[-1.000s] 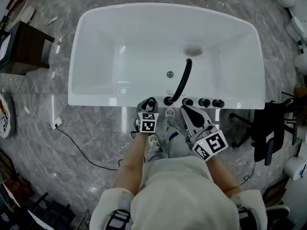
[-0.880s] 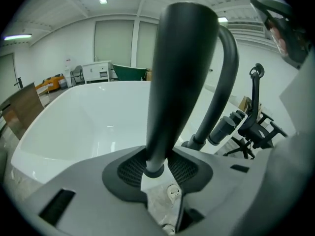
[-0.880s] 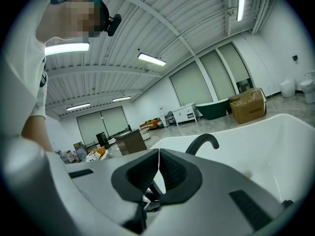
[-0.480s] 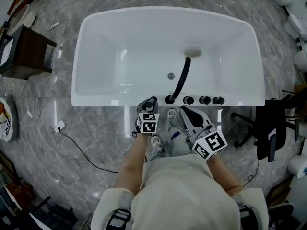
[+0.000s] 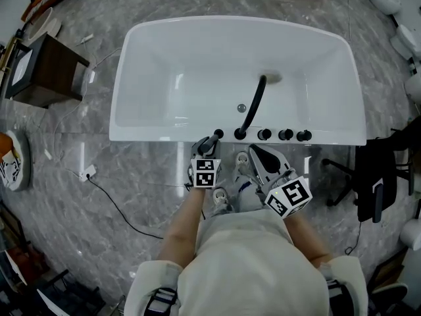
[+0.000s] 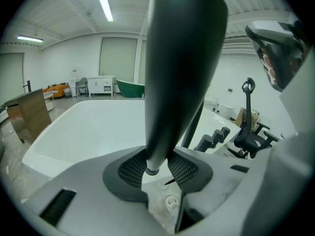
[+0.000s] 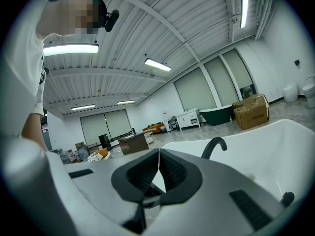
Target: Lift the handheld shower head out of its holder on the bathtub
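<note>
A grey marble floor carries a white bathtub, and the person stands at its 6 o'clock rim. The left hand-held gripper has its pads pressed on the narrow lower end of the dark shower head. The shower head stands upright just above that rim, at 9 o'clock from the curved spout and the row of knobs. The right hand-held gripper is closed on nothing.

The grip sits low on a smooth, tapered, top-heavy handle, so the head could tip over or slide through the pads. No hose shows; if one trails below, it may tug the handle back. A swing toward 3 o'clock would knock the spout.
</note>
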Tool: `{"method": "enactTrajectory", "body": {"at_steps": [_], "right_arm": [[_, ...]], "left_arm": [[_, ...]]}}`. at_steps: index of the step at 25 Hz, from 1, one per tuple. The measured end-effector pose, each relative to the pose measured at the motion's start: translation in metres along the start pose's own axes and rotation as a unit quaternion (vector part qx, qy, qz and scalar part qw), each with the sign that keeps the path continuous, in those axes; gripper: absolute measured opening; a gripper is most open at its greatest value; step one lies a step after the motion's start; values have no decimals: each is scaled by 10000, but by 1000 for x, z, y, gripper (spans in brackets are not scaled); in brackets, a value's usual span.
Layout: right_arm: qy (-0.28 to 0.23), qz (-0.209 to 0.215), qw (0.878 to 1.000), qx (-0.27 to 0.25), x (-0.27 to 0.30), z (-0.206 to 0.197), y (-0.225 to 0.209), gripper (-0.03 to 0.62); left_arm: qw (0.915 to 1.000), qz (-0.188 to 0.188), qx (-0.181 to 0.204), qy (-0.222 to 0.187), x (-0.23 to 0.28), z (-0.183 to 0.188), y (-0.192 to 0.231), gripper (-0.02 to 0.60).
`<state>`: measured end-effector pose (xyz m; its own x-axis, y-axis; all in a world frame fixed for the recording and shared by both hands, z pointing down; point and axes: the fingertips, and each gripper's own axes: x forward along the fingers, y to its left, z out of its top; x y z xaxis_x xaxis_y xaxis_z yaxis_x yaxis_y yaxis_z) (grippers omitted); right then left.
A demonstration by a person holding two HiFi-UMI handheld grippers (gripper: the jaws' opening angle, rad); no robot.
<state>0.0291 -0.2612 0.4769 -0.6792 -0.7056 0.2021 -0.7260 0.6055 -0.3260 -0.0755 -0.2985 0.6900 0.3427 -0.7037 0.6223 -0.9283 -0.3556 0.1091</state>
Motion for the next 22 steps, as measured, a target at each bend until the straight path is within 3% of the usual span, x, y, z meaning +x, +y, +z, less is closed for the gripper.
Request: {"method": "enactTrajectory", "body": {"at_steps": [10,22], "right_arm": [[-219,-29,9998,-21,-30,-1,31,20],[-440,-52,9986,-286,-50,0,67,20]], "left_arm": [[9983,76,-151,-561,-59,18,-11,141],[9895,-11,-400,-1390,-148,45,-12,141]]}}
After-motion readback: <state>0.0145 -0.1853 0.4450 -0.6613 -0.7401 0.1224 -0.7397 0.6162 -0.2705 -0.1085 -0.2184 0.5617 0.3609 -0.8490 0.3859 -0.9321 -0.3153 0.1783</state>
